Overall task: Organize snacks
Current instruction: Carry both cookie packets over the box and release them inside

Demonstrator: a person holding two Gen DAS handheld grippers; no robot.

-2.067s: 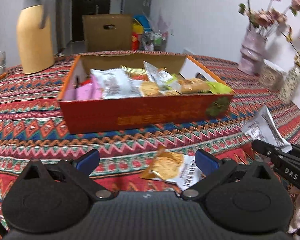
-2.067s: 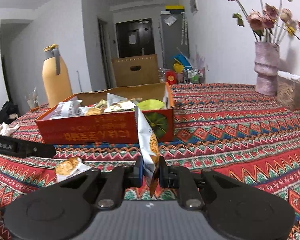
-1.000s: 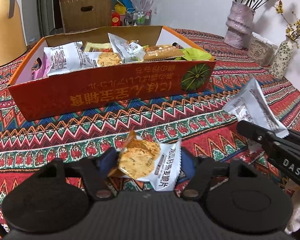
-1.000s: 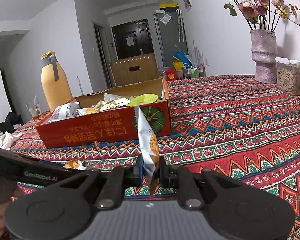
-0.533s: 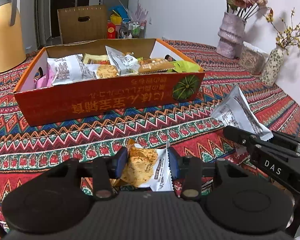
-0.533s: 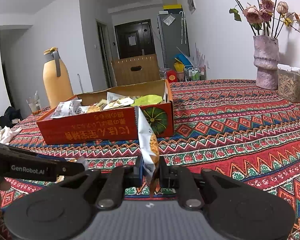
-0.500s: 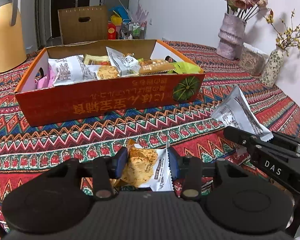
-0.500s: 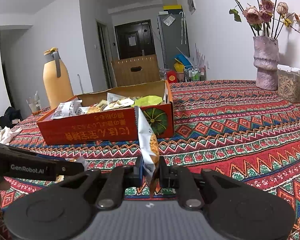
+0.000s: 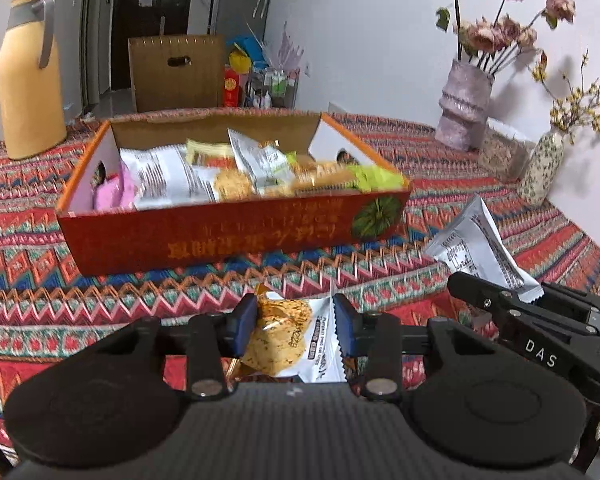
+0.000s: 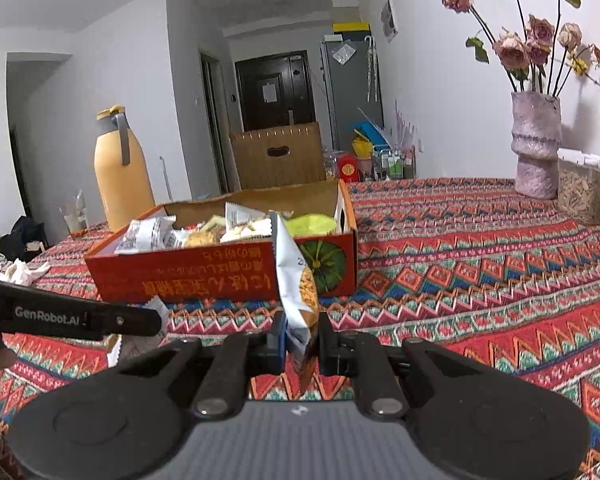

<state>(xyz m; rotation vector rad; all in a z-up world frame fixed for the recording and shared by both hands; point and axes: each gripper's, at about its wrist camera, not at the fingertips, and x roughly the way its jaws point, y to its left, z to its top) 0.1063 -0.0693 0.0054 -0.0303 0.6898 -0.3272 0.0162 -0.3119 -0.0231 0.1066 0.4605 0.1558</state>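
An orange cardboard box [image 9: 220,240] holding several snack packets stands on the patterned tablecloth, and it also shows in the right wrist view [image 10: 204,276]. My left gripper [image 9: 296,320] is shut on a cracker packet [image 9: 288,340], its blue pads pressing both sides, just above the cloth in front of the box. My right gripper [image 10: 300,336] is shut on a white snack packet [image 10: 296,280] that stands upright between its pads. In the left wrist view that packet [image 9: 476,244] sticks up at the right. One of the left gripper's fingers [image 10: 80,316] crosses the right wrist view at the left.
A yellow jug [image 9: 28,80] stands at the back left beside a glass [image 10: 74,216]. A pink vase of flowers [image 9: 464,108], a storage jar [image 9: 500,152] and a small speckled vase [image 9: 540,168] line the right wall. A brown carton [image 9: 176,72] stands behind the table.
My left gripper closed on the cracker packet and lifted it off the cloth, and its view tilted up toward the box. The right gripper and its packet stayed put.
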